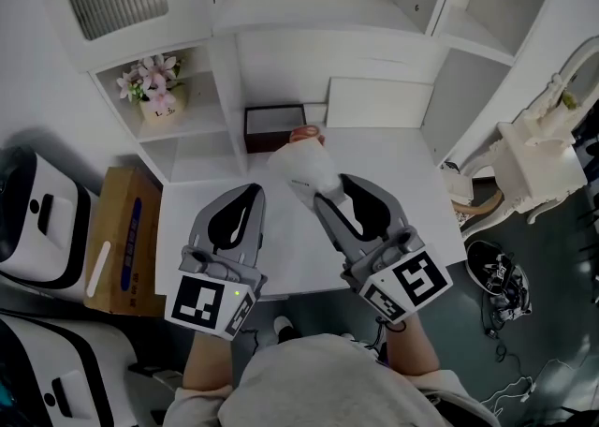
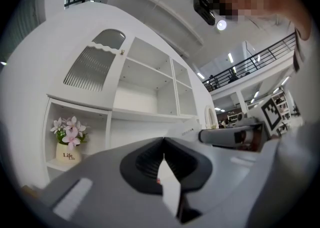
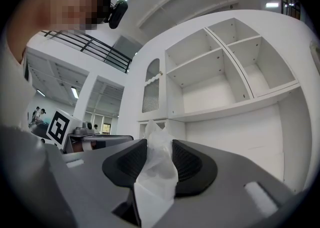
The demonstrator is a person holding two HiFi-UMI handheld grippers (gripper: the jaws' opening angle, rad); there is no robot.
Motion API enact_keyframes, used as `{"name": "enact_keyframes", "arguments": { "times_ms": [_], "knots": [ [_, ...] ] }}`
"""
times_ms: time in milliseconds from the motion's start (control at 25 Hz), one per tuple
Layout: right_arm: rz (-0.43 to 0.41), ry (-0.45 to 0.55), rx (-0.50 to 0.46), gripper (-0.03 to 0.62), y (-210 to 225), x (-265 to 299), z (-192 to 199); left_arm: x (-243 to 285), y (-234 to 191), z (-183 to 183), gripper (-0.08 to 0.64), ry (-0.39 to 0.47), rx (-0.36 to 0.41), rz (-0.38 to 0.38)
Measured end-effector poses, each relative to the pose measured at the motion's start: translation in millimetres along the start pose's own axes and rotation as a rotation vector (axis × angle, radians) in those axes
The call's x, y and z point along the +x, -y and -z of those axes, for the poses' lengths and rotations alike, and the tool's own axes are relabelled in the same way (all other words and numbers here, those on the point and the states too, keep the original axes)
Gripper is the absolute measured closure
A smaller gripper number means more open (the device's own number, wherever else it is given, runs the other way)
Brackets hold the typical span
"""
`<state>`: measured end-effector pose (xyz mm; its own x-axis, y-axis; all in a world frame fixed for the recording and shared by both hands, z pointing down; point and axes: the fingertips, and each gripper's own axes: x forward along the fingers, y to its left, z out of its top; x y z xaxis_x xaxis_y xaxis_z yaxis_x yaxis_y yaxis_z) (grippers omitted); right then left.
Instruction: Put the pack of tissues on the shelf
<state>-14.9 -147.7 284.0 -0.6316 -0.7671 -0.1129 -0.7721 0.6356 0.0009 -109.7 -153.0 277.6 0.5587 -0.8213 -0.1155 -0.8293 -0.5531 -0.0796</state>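
Pinching pack of tissues [image 1: 301, 170] by loose wrapper short of shelf [image 1: 309, 15], right hand-held gripper [image 3: 159, 144] risks slippage, tearing; left hand-held gripper [image 1: 249, 191] closed, empty.

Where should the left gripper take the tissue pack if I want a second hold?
Likely the tissue pack's far end, from its left. The right gripper pinches only the near wrapper, so the pack juts forward, left flank bare. Open the shut left gripper first.

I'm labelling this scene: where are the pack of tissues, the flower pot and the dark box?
pack of tissues [image 1: 304, 172]: head view, middle of its white wrapper.
flower pot [image 1: 161, 109]: head view, its front.
dark box [image 1: 271, 139]: head view, its front side.
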Motion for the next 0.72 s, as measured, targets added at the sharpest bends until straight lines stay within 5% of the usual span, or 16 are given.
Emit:
{"name": "enact_keyframes", "arguments": {
  "times_ms": [720],
  "knots": [
    [0.099,0.011,-0.004,0.426,-20,16,-2,-7,-28,6,0.558,0.013,-0.020,0.098]
  ]
}}
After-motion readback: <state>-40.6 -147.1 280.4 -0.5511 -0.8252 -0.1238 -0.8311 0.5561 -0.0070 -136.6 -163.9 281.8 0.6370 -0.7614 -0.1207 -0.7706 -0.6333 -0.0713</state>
